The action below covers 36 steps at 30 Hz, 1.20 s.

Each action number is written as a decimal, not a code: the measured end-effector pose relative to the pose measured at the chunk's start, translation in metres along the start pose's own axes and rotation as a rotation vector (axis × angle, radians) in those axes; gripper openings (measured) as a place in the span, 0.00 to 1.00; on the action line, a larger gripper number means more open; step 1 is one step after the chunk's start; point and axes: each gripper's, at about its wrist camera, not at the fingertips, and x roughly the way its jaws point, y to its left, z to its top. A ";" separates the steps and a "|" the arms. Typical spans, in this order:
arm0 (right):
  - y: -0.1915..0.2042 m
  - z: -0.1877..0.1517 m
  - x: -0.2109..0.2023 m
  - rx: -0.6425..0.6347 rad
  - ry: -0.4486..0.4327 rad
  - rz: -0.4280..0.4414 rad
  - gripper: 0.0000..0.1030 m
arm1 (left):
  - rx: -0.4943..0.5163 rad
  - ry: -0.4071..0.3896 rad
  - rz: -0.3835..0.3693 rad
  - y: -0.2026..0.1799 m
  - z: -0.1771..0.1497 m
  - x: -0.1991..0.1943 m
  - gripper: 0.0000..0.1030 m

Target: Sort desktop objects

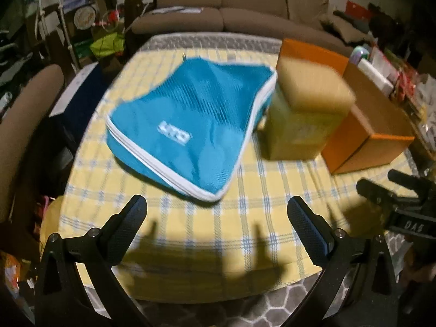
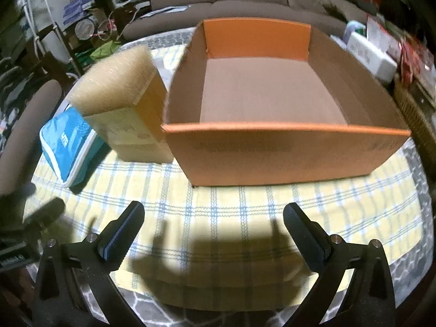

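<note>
A blue zip pouch (image 1: 188, 125) with white piping lies flat on the yellow checked cloth, just ahead of my left gripper (image 1: 216, 204), which is open and holds nothing. To the pouch's right stands a tall yellow box (image 1: 302, 117) with a tan top. Beyond that sits an open orange cardboard box (image 1: 368, 141). In the right wrist view the orange box (image 2: 286, 152) is straight ahead with nothing inside, and my right gripper (image 2: 214, 211) hangs open above the cloth in front of it. The yellow box (image 2: 128, 117) and the pouch (image 2: 68, 150) are to its left.
The round table (image 2: 414, 163) carries a grey patterned cover under the yellow cloth (image 1: 218, 231). A brown sofa (image 1: 245, 13) stands behind it and a brown chair (image 1: 24, 125) at the left. Clutter fills shelves at the left and the right side.
</note>
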 end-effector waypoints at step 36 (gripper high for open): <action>0.071 0.091 0.016 -0.045 -0.140 0.141 1.00 | -0.345 0.098 -0.086 0.099 0.031 0.062 1.00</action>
